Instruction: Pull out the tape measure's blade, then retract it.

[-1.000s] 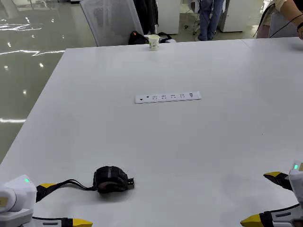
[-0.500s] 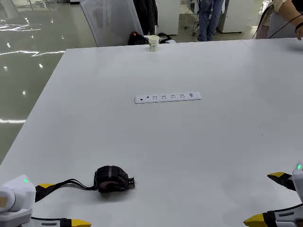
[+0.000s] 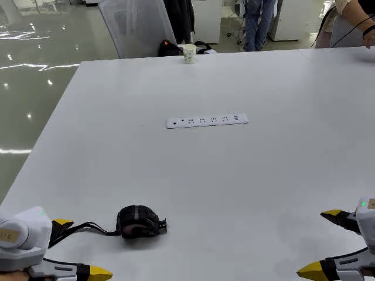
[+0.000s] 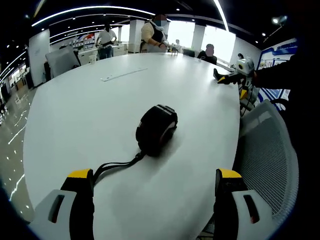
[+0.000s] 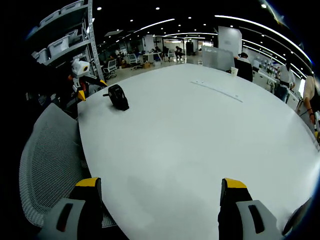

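Tape measure: the black tape measure [image 3: 139, 221] lies on the white table [image 3: 193, 170] near the person's edge, towards the left. Its blade is wound inside the case, and a small tip shows at the side facing right.
Strap: a black strap [image 3: 88, 227] trails from the case along the tabletop to between the left gripper's tips.
Left gripper: the left gripper [image 3: 82, 247] is at the table's near left corner with its yellow-tipped jaws spread wide and nothing between them but the strap's end. In the left gripper view the case [image 4: 157, 129] lies just ahead of the jaws and apart from them.
Right gripper: the right gripper [image 3: 319, 242] is at the near right edge with its jaws wide apart, holding nothing, well apart from the tape measure [image 5: 118, 96].
Cup: a paper cup [image 3: 189, 52] stands upright at the far edge. Its inside is too small and distant to tell what, if anything, it holds.
Power strip: a white power strip [image 3: 207, 120] lies flat mid-table, between the cup and the tape measure.
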Tool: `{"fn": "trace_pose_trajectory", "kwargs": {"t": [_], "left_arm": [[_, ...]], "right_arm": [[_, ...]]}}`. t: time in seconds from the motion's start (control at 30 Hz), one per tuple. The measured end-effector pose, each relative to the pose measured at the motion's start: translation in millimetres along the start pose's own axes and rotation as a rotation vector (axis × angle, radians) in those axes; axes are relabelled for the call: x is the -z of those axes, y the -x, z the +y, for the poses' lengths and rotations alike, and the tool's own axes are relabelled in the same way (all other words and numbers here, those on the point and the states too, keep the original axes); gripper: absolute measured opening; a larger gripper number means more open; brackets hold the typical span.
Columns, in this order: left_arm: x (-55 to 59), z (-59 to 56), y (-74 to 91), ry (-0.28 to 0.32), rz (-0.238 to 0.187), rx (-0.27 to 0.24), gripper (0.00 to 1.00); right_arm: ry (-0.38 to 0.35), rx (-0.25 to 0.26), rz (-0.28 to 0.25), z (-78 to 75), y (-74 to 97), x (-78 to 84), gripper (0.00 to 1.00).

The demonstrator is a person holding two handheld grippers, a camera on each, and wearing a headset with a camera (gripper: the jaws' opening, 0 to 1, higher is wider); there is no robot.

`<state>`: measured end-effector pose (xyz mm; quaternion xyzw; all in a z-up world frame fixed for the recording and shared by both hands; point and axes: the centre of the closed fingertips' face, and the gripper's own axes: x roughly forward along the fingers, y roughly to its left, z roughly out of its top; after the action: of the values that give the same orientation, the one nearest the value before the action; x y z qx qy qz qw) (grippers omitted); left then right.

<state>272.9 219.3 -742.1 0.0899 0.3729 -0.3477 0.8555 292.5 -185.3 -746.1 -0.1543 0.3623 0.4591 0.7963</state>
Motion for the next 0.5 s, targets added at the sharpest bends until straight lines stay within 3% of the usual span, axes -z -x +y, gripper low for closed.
{"fn": "trace_pose_trajectory", "kwargs": {"t": [0.07, 0.1, 0.2, 0.5], "left_arm": [[2.4, -6.0, -1.6, 0.013, 0.037, 0.052, 0.99], [5.6, -6.2, -3.2, 0.0, 0.074, 0.063, 0.99], [6.6, -4.4, -6.8, -0.089, 0.127, 0.073, 0.99], [-13.6, -5.0, -15.3, -0.155, 0.175, 0.129, 0.99]], "right_arm": [[-0.006, -0.005, 0.026, 1.0, -2.5, 0.5, 0.99], [0.006, -0.012, 0.027, 1.3, -4.0, -1.6, 0.99], [0.046, -0.03, 0.03, 1.3, -8.2, -9.1, 0.99], [0.122, -0.062, 0.022, 4.0, -21.5, -36.7, 0.99]]}}
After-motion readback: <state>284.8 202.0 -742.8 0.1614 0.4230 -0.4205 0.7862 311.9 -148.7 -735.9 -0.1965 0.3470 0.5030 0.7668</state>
